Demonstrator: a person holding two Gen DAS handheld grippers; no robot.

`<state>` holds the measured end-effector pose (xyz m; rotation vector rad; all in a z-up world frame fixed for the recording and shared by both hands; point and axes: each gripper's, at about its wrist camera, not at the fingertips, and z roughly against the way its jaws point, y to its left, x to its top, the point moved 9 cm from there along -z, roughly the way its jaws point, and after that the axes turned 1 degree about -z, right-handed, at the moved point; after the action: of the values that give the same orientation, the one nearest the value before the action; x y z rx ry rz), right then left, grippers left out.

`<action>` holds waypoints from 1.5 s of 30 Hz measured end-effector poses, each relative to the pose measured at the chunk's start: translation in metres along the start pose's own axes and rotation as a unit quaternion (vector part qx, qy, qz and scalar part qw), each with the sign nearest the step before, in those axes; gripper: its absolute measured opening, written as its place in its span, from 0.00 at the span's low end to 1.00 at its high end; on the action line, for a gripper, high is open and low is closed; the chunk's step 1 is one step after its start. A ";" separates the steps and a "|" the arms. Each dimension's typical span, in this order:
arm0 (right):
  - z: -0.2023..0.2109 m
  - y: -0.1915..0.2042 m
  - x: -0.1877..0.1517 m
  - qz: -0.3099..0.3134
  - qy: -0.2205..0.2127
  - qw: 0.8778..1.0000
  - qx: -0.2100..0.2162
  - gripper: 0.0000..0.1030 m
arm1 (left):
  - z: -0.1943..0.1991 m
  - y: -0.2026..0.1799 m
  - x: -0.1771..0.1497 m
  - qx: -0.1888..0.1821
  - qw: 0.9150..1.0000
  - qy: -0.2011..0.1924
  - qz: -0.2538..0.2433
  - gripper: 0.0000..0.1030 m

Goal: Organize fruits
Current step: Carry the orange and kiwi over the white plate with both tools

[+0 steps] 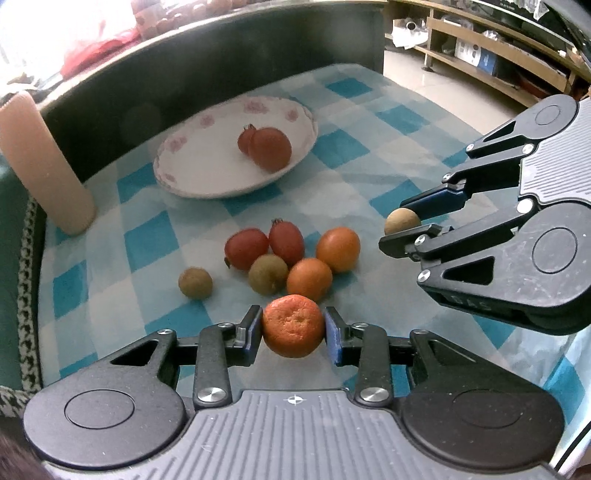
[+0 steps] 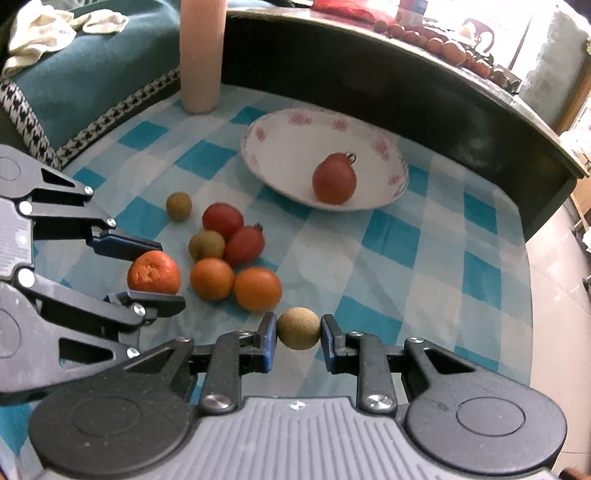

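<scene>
Above a blue-checked tablecloth (image 1: 369, 122), the left gripper (image 1: 293, 326) pinches a mandarin (image 1: 293, 326), the right gripper (image 2: 298, 328) pinches a longan (image 2: 298, 328), near loose fruit and a floral plate (image 1: 184, 147) holding tomatoes (image 1: 269, 148).

**Home living area, maybe with a small shop corner**

You're working at a table (image 1: 369, 110) under a blue-and-white checked cloth, domestic look. Left of the table sits a teal cushioned seat (image 2: 92, 81) with houndstooth trim and a crumpled cloth (image 2: 44, 33) on it. Behind the table runs a dark curved ledge (image 2: 406, 81) lined with red fruit (image 2: 443, 44). Right of the table, across a tiled floor (image 1: 443, 85), wooden shelves (image 1: 480, 40) hold boxes. A floral plate (image 1: 207, 184) on the table looks household.
</scene>
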<state>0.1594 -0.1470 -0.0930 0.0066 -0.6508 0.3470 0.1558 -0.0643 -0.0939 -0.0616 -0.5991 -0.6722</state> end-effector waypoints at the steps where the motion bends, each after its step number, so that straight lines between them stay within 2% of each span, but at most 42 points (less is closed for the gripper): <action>1: 0.001 -0.001 0.003 -0.001 -0.003 1.000 -0.002 0.39 | 0.000 0.001 0.002 0.001 1.000 -0.002 0.000 0.42; 22: -0.003 -0.023 0.048 -0.031 -0.040 0.999 -0.018 0.39 | 0.002 0.028 0.047 0.024 0.999 -0.037 0.024 0.42; 35: -0.039 -0.062 0.094 -0.069 -0.053 0.995 -0.042 0.39 | -0.026 0.057 0.090 0.036 0.997 -0.050 0.050 0.42; 45: -0.071 -0.078 0.115 -0.067 -0.052 0.995 -0.054 0.39 | -0.052 0.072 0.100 0.045 0.996 -0.041 0.060 0.42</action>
<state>0.3117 -0.1763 -0.0730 -0.0348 -0.7685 0.1822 0.2879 -0.0771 -0.0734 -0.0402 -0.6979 -0.5264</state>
